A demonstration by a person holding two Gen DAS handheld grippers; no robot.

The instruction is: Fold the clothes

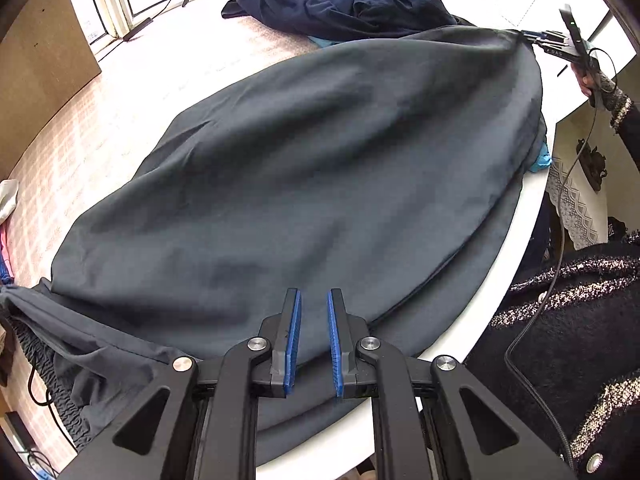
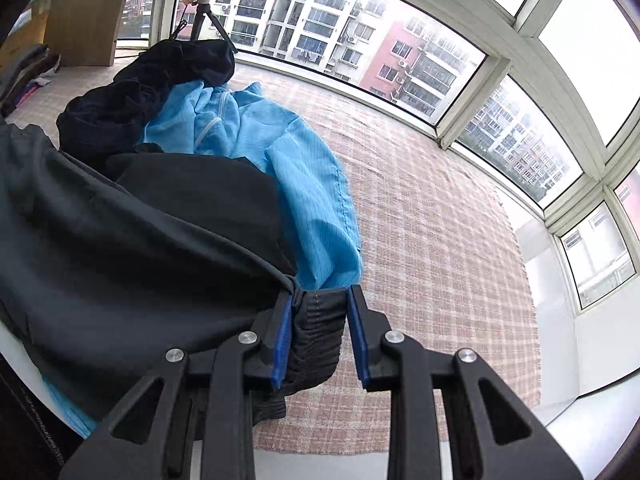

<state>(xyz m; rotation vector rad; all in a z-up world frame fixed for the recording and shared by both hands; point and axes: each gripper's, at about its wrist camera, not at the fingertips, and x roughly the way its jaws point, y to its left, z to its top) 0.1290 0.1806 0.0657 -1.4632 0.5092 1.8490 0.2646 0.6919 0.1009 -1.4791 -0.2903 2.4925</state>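
Dark garment point(image 1: 304, 184) is lying spread across the tabletop point(image 1: 480, 320), doubled along its near edge. Right claw point(image 2: 318, 328) is clamping its elastic hem; left claw point(image 1: 314, 336) is hovering apart. Crumpled clothes point(image 1: 340, 4) are waiting beyond.

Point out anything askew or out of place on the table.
The blue garment lies pinned under the dark grey garment, poking out at the table edge; nothing looks damaged.

Black gripper point(image 1: 314, 334) frames, blue finger pads point(image 1: 294, 340) (silver pivot screws), black tweed sleeve point(image 1: 618, 108).
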